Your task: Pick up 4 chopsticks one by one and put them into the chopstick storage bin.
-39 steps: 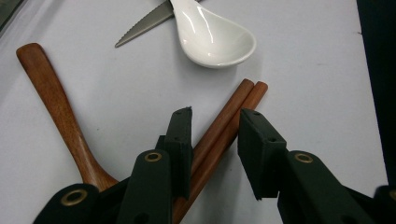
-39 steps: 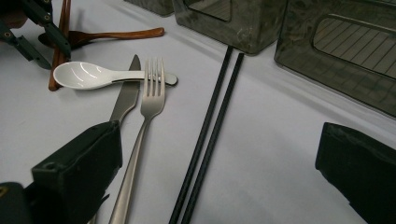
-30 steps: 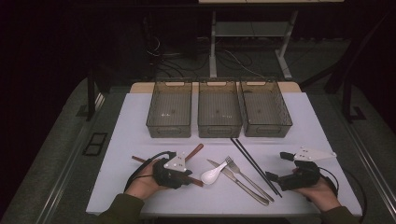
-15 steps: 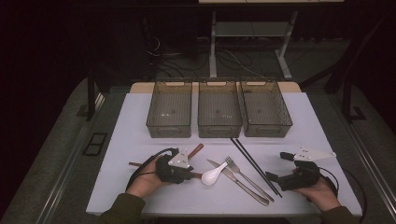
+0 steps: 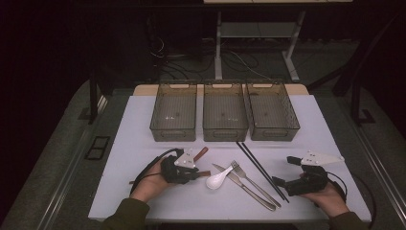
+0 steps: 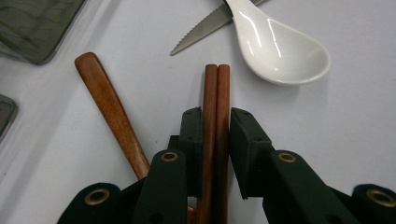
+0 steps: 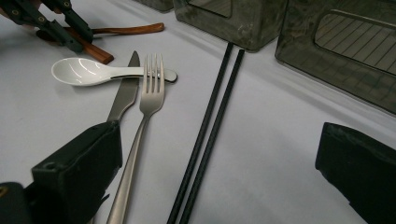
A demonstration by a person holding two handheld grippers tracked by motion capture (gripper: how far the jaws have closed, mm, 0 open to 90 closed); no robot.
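A pair of brown wooden chopsticks [image 6: 217,88] lies on the white table [image 5: 143,143], side by side. My left gripper [image 6: 216,121] straddles them, and its jaws have just been closing. Both pads now touch the sticks' sides. In the high view this gripper [image 5: 198,173] sits at the front left, pointing right toward a white ceramic spoon [image 5: 218,179]. A wooden spoon handle [image 6: 109,109] lies just left of the jaws. My right gripper [image 5: 286,171] rests at the front right, wide open, with black chopsticks [image 7: 210,126] lying ahead of its jaws.
A knife [image 5: 239,179] and a fork [image 5: 253,182] lie between the two hands. Three dark see-through bins [image 5: 173,134], [image 5: 225,135], [image 5: 274,134] stand in a row at the back. The table's front edge runs just below the hands.
The left gripper's jaws have drawn in around the wooden chopsticks, and the hand has shifted only slightly. The right hand has stayed still.
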